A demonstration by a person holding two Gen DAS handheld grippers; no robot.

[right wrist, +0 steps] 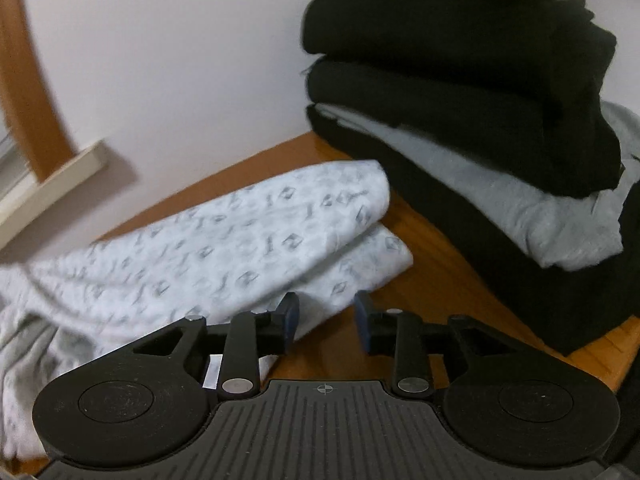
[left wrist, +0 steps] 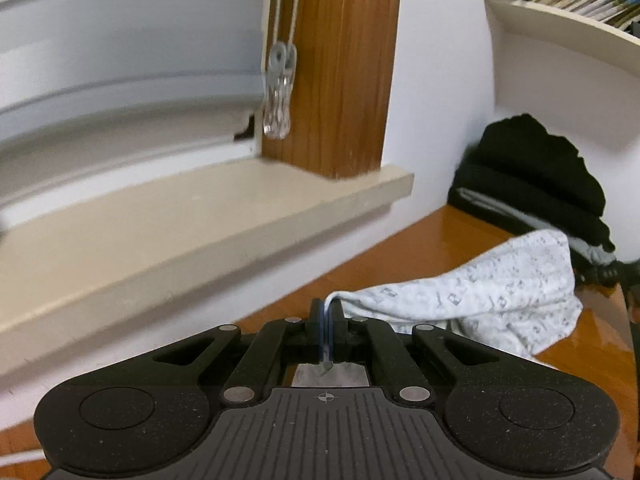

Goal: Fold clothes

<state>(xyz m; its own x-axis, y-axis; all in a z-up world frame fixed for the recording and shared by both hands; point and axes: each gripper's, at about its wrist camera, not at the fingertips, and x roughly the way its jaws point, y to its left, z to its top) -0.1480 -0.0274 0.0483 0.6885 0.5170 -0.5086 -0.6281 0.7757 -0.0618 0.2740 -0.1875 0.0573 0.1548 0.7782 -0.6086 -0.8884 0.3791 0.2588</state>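
The left tool point(left wrist: 326, 320) is pinched tight on an edge of the white printed garment point(left wrist: 492, 292), lifting that edge off the desk point(left wrist: 424, 236) so the cloth hangs away to the right. The right tool point(right wrist: 326, 316) is parted, with nothing between its fingers, hovering just over the near edge of the same garment point(right wrist: 224, 248), which lies partly doubled on the desk point(right wrist: 432, 280) beside a stack point(right wrist: 460, 92) of folded black and grey clothes.

This looks like mid-fold: one edge is held, the other free. The next move probably calls for the right tool to close on the near edge, so both can carry the cloth over evenly without dragging it into the stack.
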